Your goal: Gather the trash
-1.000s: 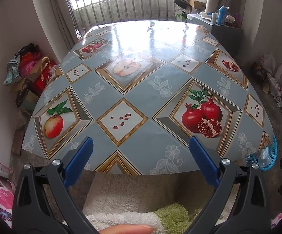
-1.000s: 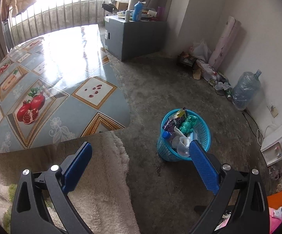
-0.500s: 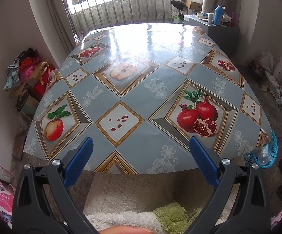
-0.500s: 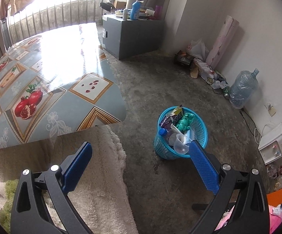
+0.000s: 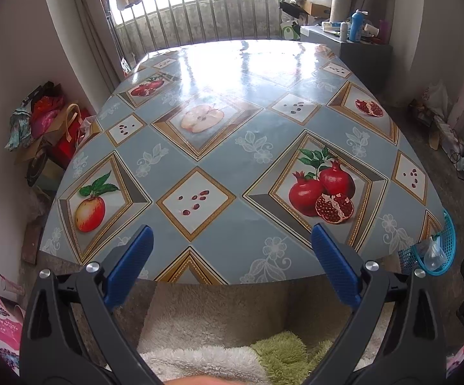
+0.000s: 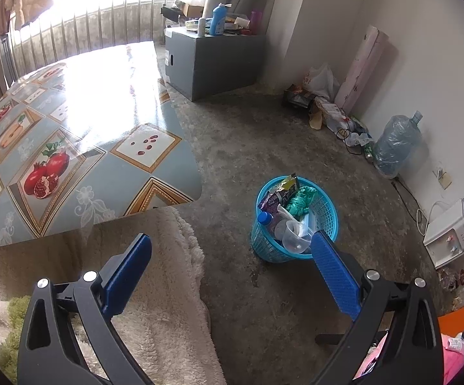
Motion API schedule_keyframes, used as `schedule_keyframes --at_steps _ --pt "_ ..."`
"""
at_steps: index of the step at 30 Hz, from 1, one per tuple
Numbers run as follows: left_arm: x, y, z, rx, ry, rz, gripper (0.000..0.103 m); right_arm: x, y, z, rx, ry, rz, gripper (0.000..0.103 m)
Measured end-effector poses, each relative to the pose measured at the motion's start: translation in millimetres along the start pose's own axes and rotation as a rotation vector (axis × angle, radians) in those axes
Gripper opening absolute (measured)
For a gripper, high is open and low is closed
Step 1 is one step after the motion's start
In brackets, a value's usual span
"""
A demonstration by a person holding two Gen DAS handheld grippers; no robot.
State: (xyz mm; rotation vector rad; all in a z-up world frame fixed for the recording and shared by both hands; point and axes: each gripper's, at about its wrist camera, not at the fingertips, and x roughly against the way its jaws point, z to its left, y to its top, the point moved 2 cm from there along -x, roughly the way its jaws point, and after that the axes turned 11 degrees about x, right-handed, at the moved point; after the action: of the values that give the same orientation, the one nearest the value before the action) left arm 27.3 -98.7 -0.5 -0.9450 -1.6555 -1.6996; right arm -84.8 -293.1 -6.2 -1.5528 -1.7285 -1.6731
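Note:
A blue mesh trash basket stands on the concrete floor right of the table, holding wrappers, a clear plastic cup, a bottle and a green crumpled piece. Its rim also peeks past the table corner in the left wrist view. My right gripper hangs open above the floor, just short of the basket, nothing between its fingers. My left gripper is open and empty over the near edge of the table, whose fruit-print cloth carries no loose items.
A fluffy beige and green garment fills the bottom of both views. A grey cabinet with bottles stands by the far wall. Water jugs, bags and cables line the right wall. Bags pile left of the table.
Both grippers have drawn back and risen slightly, so the table and basket sit a little farther off. Both stay open and empty.

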Motion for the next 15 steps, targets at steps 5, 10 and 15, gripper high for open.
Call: schedule_keyframes --at_steps 5,10,15 --pt "-0.7 0.1 -0.2 0.001 0.0 0.001 0.094 1.1 0.1 0.4 0.002 -0.001 -0.002 0.097" --pt "0.5 -1.2 1.2 0.005 0.001 0.004 0.094 1.9 1.4 0.0 0.004 -0.001 -0.005 0.097" --pt "0.8 -1.4 2.0 0.006 0.002 0.003 0.094 3.9 2.2 0.3 0.006 -0.003 -0.01 0.097"
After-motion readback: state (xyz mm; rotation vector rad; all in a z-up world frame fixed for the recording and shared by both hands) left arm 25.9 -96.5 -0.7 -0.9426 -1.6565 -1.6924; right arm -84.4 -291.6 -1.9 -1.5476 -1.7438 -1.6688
